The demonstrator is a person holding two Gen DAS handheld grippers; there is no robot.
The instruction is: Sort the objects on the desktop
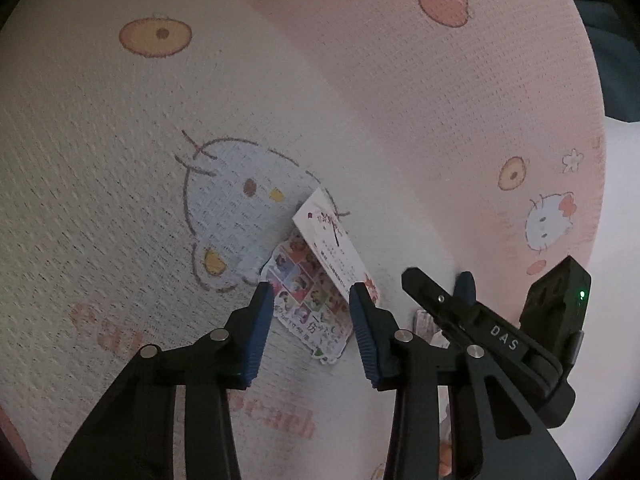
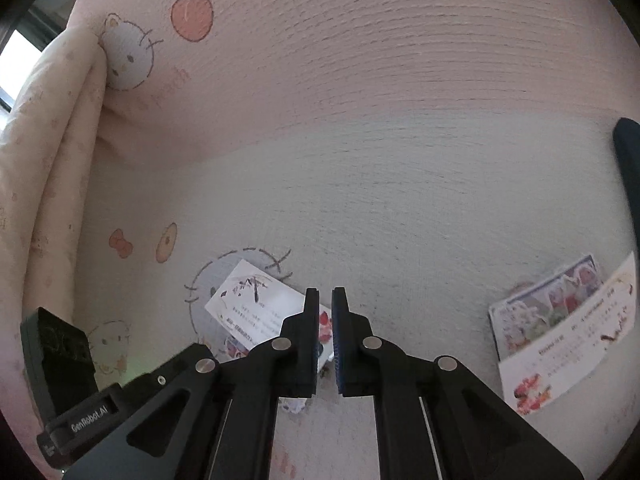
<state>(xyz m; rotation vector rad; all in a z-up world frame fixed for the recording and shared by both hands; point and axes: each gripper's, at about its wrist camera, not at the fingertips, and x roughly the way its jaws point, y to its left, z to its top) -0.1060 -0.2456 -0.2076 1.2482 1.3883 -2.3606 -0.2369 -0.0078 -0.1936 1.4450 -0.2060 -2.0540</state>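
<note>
Where legible, right gripper (image 1: 464,292) reads "DAS", left gripper (image 2: 48,436) "GenRobot.AI".

Bare cloth (image 1: 120,200) beyond cards (image 1: 316,280).

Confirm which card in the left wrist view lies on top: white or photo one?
The white card with dark brush writing; it overlaps the colourful photo-collage card beneath it.

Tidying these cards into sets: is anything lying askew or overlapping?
Yes. The white card lies crooked across the colourful photo card, partly covering it, between the left gripper fingers. Nothing looks torn or spilled.
</note>
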